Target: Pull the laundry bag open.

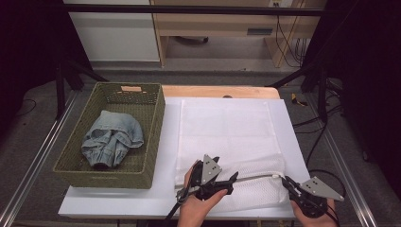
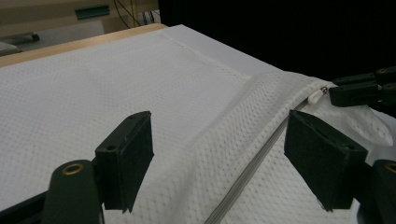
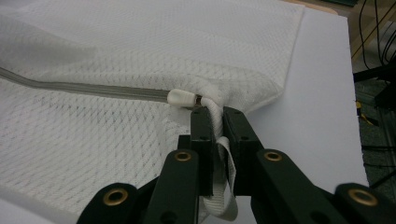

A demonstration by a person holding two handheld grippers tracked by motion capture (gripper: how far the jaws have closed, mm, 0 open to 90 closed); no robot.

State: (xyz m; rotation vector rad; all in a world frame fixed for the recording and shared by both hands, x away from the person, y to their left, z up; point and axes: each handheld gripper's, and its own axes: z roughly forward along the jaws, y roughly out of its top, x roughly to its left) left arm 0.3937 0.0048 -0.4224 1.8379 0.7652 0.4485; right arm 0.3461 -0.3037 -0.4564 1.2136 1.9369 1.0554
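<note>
Covering white table (image 1: 118,201): mesh bag (image 1: 227,127), beside wicker basket (image 1: 151,118).

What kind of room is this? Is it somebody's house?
Probably a lab or workshop, not a house: a black metal frame surrounds the white table, loose cables trail over the floor, and a plain wooden desk stands behind.

A: What did the left claw (image 1: 232,178) look like?
B: Black, with brass-coloured rivets, flat dark pads and a grey three-cornered plate.
A: And the right claw (image 1: 285,180)?
B: The same, trailing a black cable.
</note>
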